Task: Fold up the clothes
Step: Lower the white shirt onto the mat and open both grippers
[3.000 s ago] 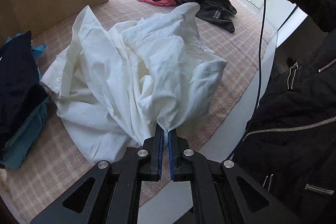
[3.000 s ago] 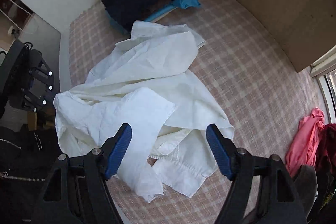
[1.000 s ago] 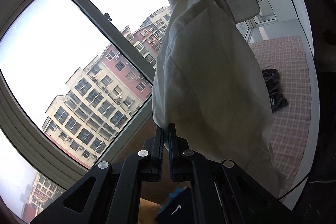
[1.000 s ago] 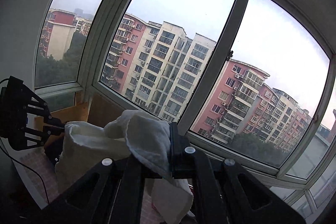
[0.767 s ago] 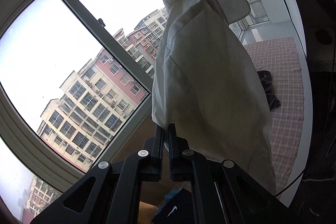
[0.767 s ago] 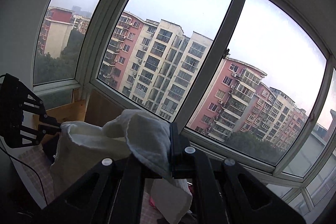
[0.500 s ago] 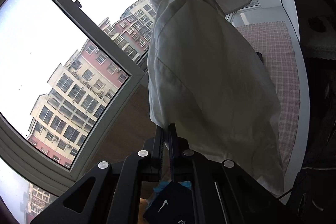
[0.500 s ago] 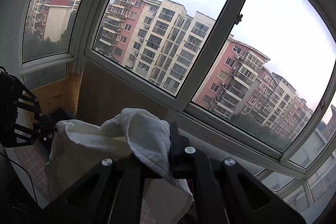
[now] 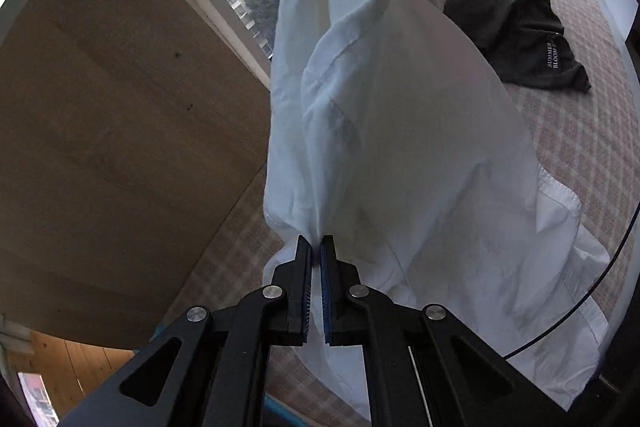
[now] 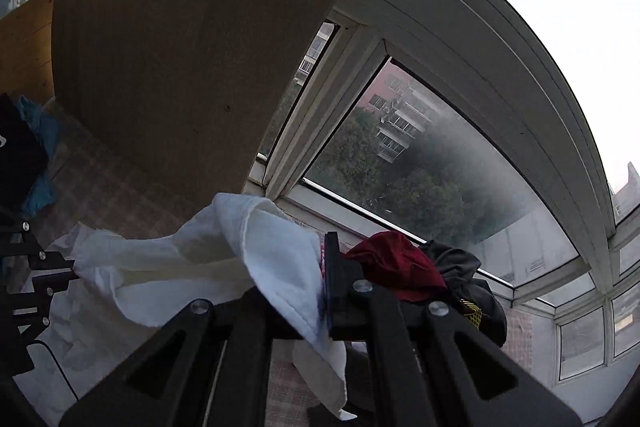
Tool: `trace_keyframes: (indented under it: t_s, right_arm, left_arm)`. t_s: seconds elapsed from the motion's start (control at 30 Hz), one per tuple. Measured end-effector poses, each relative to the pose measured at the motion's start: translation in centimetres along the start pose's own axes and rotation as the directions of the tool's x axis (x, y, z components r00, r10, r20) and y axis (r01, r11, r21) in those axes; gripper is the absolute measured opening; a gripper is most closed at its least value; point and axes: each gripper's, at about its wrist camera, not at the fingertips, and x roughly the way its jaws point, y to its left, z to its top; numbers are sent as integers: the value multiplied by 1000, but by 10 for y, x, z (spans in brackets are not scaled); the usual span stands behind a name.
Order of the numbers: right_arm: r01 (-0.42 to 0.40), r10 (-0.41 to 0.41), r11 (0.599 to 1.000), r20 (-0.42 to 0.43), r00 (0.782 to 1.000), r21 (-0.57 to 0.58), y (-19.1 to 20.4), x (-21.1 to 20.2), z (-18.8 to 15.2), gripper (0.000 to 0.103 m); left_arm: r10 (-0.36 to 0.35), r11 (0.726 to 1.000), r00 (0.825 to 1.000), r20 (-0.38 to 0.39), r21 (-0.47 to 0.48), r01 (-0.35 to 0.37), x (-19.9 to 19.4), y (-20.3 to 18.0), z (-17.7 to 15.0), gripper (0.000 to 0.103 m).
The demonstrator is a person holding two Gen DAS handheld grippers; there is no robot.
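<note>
Both grippers, left gripper (image 9: pixel 315 247) and right gripper (image 10: pixel 322 267), clamp the white shirt (image 9: pixel 400 131), lifted above the checked bed (image 9: pixel 580 131).

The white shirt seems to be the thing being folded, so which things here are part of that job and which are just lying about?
In the job:
- white shirt, held up
- left claw, shut on it
- right claw, shut on it

Lying about:
- black garment on the checked mat
- dark red garment
- dark and blue clothes
</note>
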Motion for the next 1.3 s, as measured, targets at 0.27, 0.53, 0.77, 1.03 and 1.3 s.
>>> trace_keyframes:
  t_s: [0.27,0.53,0.77,1.03,1.3]
  right_arm:
    - [-191,205,972,-98,974,133,-23,50,-6,11]
    - [-338,362,889,-23,932,308,-76,31,-27,36]
    - [-224,261,936,-112,959,270,-100,22,-21,36]
    - [-271,324,919,-155,933,287,-103,26,-43,38]
    - [-347,387,910,-170,906,227,-82,30,-72,38]
  left_arm:
    - [-58,997,995,-86,-61,53,83,12,34,6]
    - [-69,988,993,-91,-143,56,103,47,66,8]
    - [-112,982,984,-141,-164,88,124,51,79,8]
    - [-156,971,972,-176,-207,118,142,63,96,8]
    - [-173,965,969,-179,-227,131,149,76,95,10]
